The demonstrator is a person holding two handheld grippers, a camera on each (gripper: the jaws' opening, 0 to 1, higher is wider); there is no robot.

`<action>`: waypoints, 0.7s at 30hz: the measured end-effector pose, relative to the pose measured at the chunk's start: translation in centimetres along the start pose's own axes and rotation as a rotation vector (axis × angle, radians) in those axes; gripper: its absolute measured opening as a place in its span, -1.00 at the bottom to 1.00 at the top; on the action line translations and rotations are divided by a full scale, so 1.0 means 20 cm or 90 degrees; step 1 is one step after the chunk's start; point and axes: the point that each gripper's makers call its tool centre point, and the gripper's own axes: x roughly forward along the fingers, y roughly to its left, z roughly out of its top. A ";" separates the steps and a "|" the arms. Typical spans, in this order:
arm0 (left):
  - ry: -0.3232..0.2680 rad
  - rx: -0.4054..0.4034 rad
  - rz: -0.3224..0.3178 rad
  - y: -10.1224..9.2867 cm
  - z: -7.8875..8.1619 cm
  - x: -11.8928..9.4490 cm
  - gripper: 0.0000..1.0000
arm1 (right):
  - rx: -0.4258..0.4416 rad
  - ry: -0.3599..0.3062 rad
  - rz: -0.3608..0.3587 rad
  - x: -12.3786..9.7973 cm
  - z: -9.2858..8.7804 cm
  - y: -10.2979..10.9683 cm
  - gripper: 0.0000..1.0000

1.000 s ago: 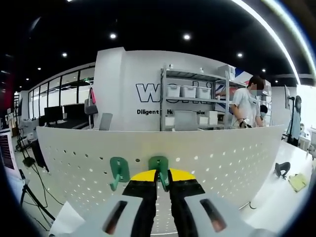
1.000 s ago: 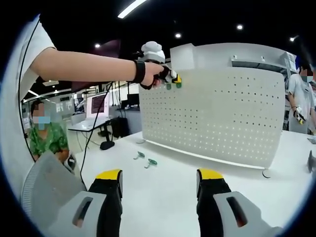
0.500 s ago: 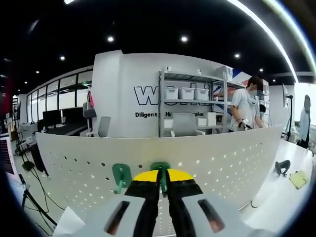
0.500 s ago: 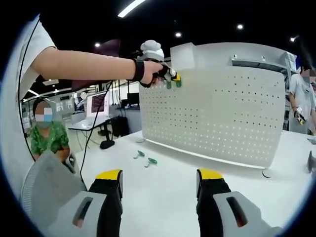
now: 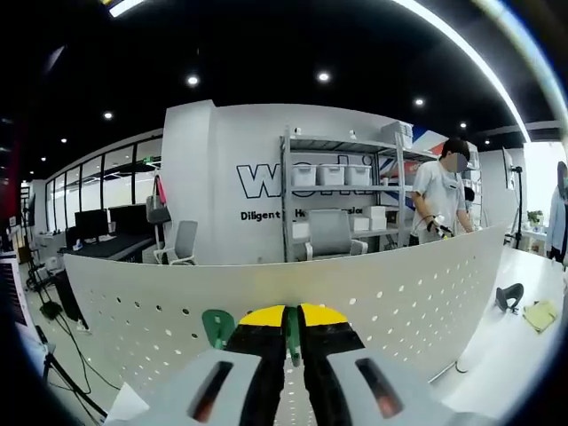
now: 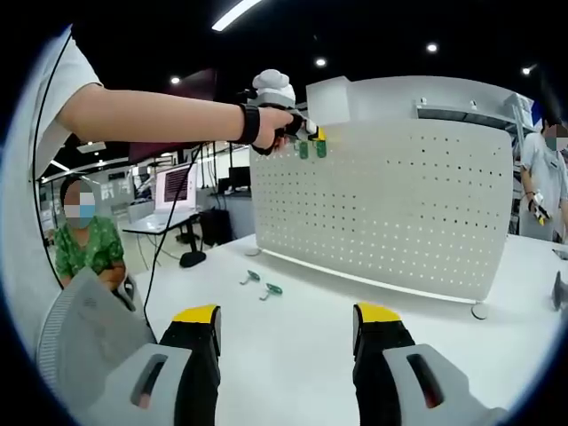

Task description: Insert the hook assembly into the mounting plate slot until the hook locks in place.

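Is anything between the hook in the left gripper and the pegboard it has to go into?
Nothing visible. The left gripper is shut on a green hook right at the upper edge of the white pegboard. A second green hook already hangs beside it, off to one side, not in the path.

shelving unit (image 5: pixel 342 191) (bins on top), office chair (image 5: pixel 182 242), seated person (image 6: pixel 82 240).

The left gripper (image 5: pixel 292 330) is squeezing a green hook (image 5: pixel 292 327), and its yellow tips are hiding most of that hook, so its shape is hard to tell. A second green hook (image 5: pixel 216 325) is peeking out beside the gripper, with its lower part hiding behind it. In the right gripper view, two green hooks (image 6: pixel 264 283) are lying on the table (image 6: pixel 293 337), too small to see well.
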 end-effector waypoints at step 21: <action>-0.004 0.025 -0.043 -0.03 -0.03 -0.05 -0.66 | -0.010 -0.005 0.010 0.02 0.03 0.01 0.28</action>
